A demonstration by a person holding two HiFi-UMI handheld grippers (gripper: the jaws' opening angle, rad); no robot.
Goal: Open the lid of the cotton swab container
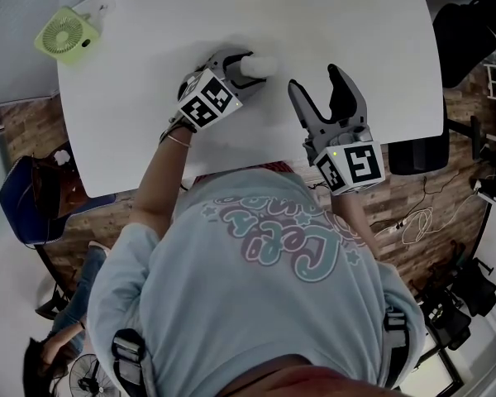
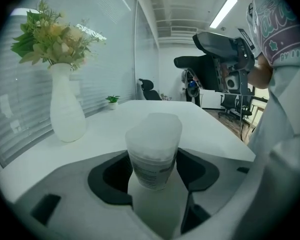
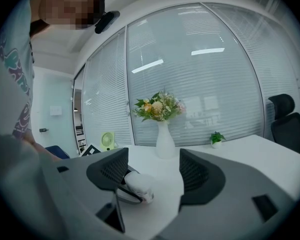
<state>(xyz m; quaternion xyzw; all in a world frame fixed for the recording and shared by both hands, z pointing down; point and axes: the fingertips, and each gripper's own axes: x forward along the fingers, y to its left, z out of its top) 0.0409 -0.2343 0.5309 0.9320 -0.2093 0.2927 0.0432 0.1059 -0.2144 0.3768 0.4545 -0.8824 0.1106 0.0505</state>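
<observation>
— Where is the cotton swab container (image 2: 153, 151)?

— About mid-table (image 1: 380, 40), clamped between the jaws of the left gripper (image 2: 153, 173). Both dark pads press on its lower body, and its frosted lid (image 2: 158, 126) is on top.

— Does its base rest on the tabletop?

— Hard to say; in the head view it washes out against the white surface.

— And the right gripper (image 1: 316, 79)?

— Just to the container's right, closer to the near edge. Its jaws are spread wide with nothing between them.

— What else is on the table?

— A white vase (image 2: 66, 106) of flowers (image 2: 50, 34) at the far edge, and a green fan (image 1: 68, 34) at the far left corner.
</observation>
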